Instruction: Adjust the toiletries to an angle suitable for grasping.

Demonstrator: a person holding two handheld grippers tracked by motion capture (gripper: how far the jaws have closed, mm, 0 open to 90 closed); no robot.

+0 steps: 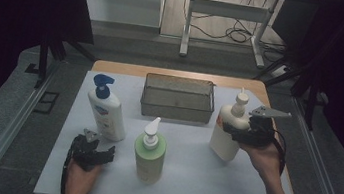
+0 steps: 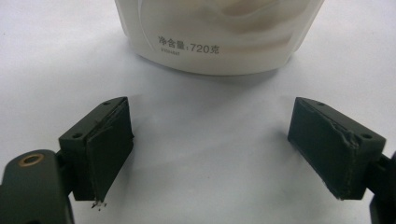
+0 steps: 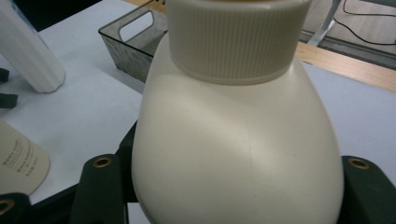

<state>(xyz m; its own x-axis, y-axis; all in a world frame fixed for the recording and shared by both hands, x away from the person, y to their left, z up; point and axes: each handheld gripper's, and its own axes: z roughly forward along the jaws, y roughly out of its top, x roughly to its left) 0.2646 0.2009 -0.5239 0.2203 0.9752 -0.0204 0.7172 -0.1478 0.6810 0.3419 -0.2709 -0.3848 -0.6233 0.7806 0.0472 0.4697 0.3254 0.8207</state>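
A cream pump bottle [image 1: 225,139] stands at the right of the white mat [image 1: 185,169], leaning slightly. My right gripper [image 1: 235,128] is shut on its upper body; in the right gripper view the cream bottle [image 3: 233,154] sits between the jaws under its ribbed cap. A white bottle with a blue pump [image 1: 106,111] stands at the left. My left gripper [image 1: 95,145] rests low just in front of it. In the left gripper view that gripper [image 2: 210,154] is open and holds nothing, with the white bottle's base [image 2: 215,42] a short way ahead.
A green bottle with a white pump [image 1: 149,152] stands at front centre between the hands. A grey mesh basket [image 1: 176,108] sits at the back centre of the mat. The wooden table edge [image 1: 173,74] runs behind it, with a metal stand and cables on the floor beyond.
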